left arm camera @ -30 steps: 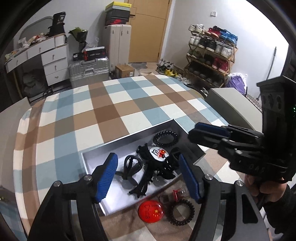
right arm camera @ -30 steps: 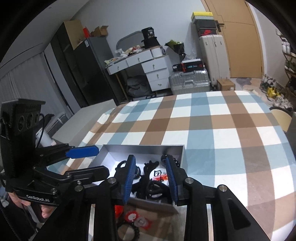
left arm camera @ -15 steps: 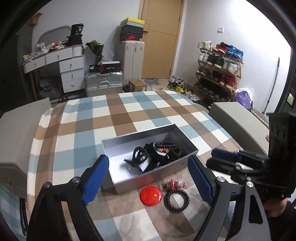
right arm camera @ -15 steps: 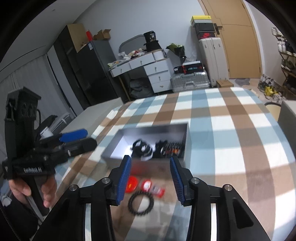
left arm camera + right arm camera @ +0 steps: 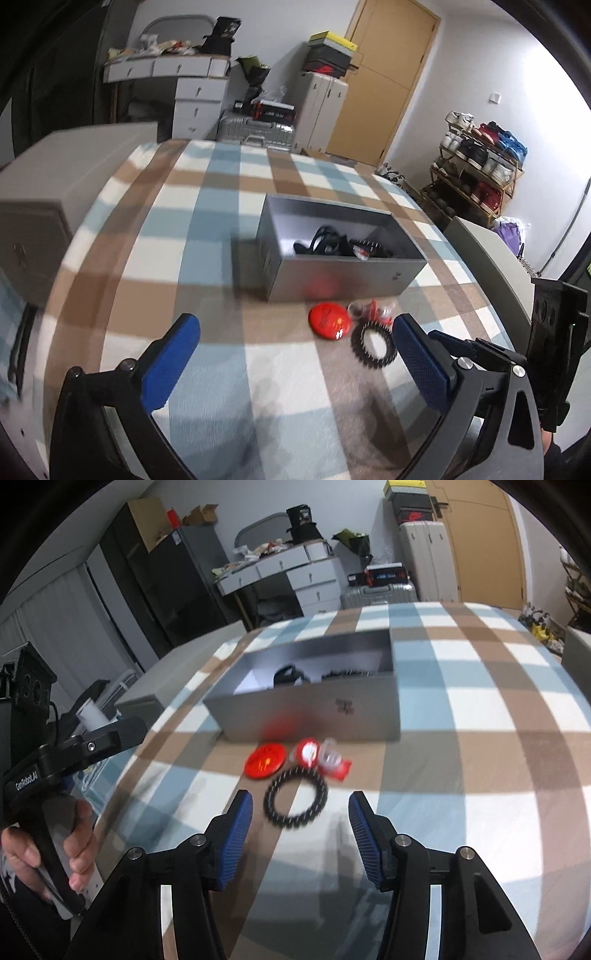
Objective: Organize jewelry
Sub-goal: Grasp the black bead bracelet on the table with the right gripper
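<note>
A grey open box on the checked tablecloth holds several black hair pieces. In front of it lie a red round badge, a small red and clear piece and a black spiral hair ring. My left gripper is open and empty, back from the box, left of the items. My right gripper is open and empty, just short of the hair ring. It also shows in the left wrist view.
Grey blocks stand beside the table at left and right. A desk with drawers, suitcases, a shoe rack and a door are behind. The left gripper shows at the left in the right wrist view.
Both grippers have pulled back from over the box and come lower. The right gripper has opened wider. The box and loose items now lie farther ahead.
</note>
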A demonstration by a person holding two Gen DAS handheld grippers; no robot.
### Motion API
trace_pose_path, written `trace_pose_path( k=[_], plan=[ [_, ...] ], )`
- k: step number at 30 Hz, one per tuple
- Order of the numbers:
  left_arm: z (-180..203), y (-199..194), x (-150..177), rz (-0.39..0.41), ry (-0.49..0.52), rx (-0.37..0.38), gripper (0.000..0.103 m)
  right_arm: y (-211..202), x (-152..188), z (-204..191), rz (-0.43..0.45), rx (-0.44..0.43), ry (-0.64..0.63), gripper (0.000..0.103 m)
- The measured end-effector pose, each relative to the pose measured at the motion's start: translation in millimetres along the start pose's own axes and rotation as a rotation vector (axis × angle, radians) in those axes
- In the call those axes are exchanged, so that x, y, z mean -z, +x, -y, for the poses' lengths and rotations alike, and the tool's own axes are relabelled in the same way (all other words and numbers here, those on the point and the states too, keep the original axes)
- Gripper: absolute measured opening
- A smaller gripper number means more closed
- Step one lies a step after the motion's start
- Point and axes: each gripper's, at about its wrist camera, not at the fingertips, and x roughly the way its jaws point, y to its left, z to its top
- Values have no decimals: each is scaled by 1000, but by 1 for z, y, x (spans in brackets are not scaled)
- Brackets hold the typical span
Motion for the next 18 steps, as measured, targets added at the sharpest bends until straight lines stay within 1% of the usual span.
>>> trace_pose_path(
  k=[3, 7, 12, 18],
  plan=[
    [2, 0, 13, -25, 8, -6, 101, 6, 3, -2, -18, 14, -10, 55],
    [3, -4, 25, -29, 8, -13, 101, 12, -1, -4, -26, 79, -19, 55],
    [4, -5, 33, -33, 43, -38, 101, 23, -10, -8, -46, 134, -62, 55],
    [1, -5, 36, -45, 41, -21, 101, 39, -13, -15, -87, 187, -116, 54]
  ],
)
